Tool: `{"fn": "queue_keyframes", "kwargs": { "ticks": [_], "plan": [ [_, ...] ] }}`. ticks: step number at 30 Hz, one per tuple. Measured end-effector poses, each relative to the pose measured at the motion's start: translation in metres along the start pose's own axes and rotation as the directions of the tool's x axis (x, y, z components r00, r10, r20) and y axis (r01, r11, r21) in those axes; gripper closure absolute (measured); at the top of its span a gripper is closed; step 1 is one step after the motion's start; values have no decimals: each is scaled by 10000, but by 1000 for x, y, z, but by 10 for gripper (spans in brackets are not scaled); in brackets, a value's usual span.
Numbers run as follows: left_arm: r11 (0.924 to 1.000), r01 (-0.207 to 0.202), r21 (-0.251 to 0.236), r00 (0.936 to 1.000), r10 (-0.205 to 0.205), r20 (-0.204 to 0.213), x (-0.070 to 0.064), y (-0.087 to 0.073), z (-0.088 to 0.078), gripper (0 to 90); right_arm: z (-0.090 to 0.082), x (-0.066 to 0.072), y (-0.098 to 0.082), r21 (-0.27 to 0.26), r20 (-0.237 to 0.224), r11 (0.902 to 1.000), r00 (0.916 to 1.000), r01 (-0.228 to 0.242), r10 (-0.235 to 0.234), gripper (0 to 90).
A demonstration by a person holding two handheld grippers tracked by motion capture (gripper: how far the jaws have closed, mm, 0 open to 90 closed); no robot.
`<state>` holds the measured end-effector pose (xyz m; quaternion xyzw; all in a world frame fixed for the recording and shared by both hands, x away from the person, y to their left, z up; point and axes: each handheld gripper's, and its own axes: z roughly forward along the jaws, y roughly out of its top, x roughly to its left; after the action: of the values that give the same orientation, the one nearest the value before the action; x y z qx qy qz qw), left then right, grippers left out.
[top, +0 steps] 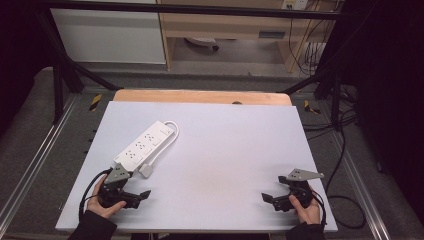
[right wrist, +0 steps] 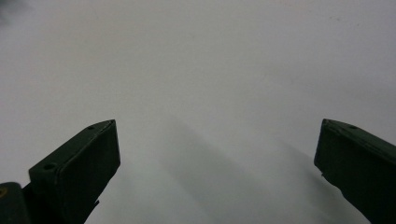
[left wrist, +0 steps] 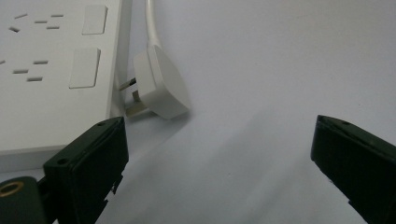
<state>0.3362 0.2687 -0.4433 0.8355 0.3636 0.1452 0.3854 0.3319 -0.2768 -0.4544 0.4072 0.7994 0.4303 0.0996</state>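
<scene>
Two hand-held grippers rest at the near edge of the worktop (top: 225, 150), both with jaws spread and empty. At near left, the left hand-held gripper (top: 131, 196) sits just short of the white power strip (top: 142, 145), whose plug (left wrist: 161, 86) lies loose beside it. This looks like the approach step; next, that gripper would need to close on the plug. The right hand-held gripper (top: 277, 199) waits well apart at near right.
</scene>
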Motion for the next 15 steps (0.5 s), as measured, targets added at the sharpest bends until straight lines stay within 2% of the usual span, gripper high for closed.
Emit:
{"fn": "queue_keyframes", "kwargs": {
  "ticks": [15],
  "plan": [
    [10000,12,-25,10000,-12,-14,1,0,-2,41,1,0,0,112,24,9999,10000,-26,26,10]
  ]
}}
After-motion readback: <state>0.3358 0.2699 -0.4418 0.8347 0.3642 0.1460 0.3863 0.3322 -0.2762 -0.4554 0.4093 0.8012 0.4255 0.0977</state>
